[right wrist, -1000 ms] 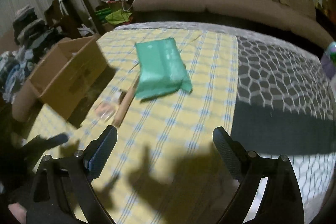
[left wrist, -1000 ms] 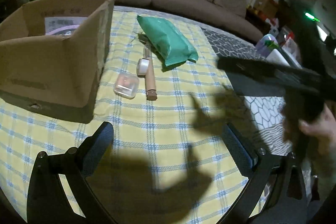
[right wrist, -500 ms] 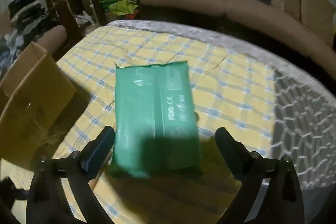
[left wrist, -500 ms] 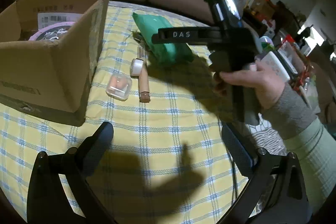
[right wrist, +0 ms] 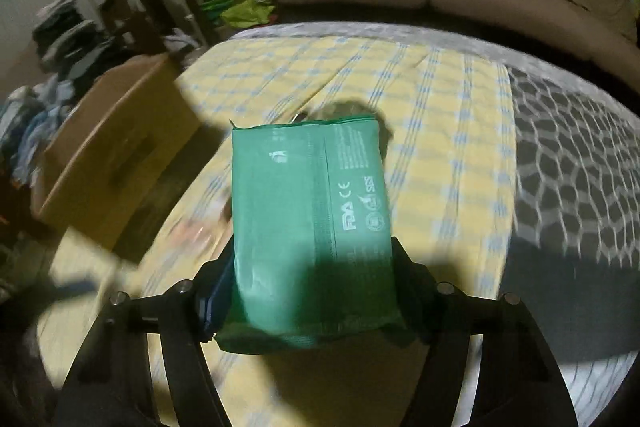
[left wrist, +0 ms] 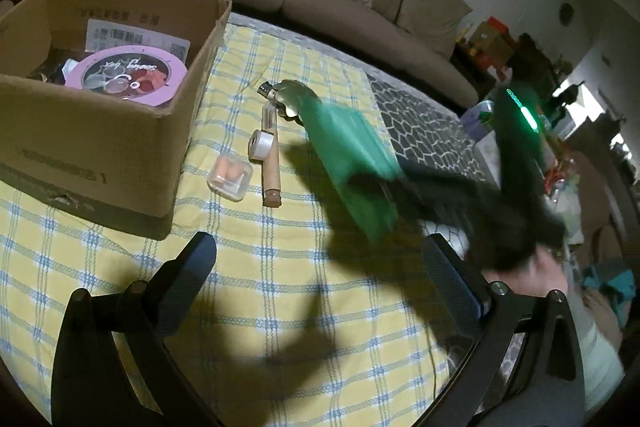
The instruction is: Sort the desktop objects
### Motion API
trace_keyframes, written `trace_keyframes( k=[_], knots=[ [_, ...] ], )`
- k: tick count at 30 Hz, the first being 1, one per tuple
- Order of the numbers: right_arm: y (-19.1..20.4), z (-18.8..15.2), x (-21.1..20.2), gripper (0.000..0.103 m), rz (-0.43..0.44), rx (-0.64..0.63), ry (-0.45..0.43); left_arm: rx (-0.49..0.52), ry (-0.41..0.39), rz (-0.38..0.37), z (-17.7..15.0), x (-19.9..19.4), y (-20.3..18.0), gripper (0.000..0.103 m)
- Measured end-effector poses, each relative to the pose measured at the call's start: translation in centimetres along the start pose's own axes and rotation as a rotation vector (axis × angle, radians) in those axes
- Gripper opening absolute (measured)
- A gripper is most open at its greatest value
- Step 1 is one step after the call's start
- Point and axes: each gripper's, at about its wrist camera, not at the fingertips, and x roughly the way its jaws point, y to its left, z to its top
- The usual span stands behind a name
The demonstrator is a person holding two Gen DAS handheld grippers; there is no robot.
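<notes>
The right wrist view shows what the left one blurs: the right gripper [right wrist: 314,291] has its two fingers pressed against the sides of a green packet [right wrist: 308,219], pinching it near its lower end, with the white printed marks on its face readable. The packet is lifted above the yellow checked cloth [right wrist: 440,155], its shadow lying on the cloth behind it. In the left wrist view the same packet [left wrist: 352,163] is a smeared green shape, with the right gripper [left wrist: 460,203] only a dark streak behind it (a green light glows on its body).

The left wrist view alone shows the small things on the cloth [left wrist: 280,287]: one cork-stoppered tube [left wrist: 271,163], one white roll [left wrist: 262,145] leaning against it, one clear case [left wrist: 230,177] with something orange inside, and one lighter-like object [left wrist: 280,97] further back. One cardboard box [left wrist: 100,155] stands at the left, with a round pink lid [left wrist: 128,75] inside it. The left gripper [left wrist: 320,263] has its fingers spread wide, with nothing between them, above the cloth.
</notes>
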Motion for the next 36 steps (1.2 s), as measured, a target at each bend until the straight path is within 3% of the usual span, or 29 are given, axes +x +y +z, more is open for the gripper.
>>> trace_keyframes(
  k=[5, 10, 14, 17, 26, 30, 33, 36],
  knots=[
    [4.0, -6.2, -2.2, 0.071, 0.043, -0.054, 0.036, -0.031, 0.035, -0.017, -0.7, 0.2, 1.2, 0.103],
    [7.6, -11.2, -3.6, 0.071, 0.083, -0.082, 0.031, -0.048, 0.159, -0.048, -2.8, 1.7, 2.7, 0.101],
    [9.5, -13.7, -3.5, 0.071, 0.067, -0.106, 0.025, -0.088, 0.221, -0.106, -4.7, 2.7, 3.5, 0.088],
    [11.0, -14.7, -3.4, 0.076, -0.002, -0.162, 0.024, -0.021, 0.224, -0.051, -5.2, 2.6, 2.8, 0.069],
    [8.9, -15.8, -7.8, 0.091, -0.062, -0.043, -0.041, 0.026, 0.262, -0.064, -5.5, 1.9, 2.3, 0.058],
    [7.2, -17.0, -6.6, 0.091, 0.016, 0.072, -0.006, 0.029, 0.262, -0.082, -5.5, 1.0, 2.0, 0.058],
    [6.1, -17.9, -6.1, 0.083, 0.126, 0.195, -0.012, 0.028, 0.263, -0.106, -5.9, 0.0, 2.0, 0.058],
    [4.6, -18.3, -5.9, 0.079, 0.174, 0.293, -0.033, 0.040, 0.277, -0.102, -6.4, 0.0, 2.1, 0.058]
  ],
)
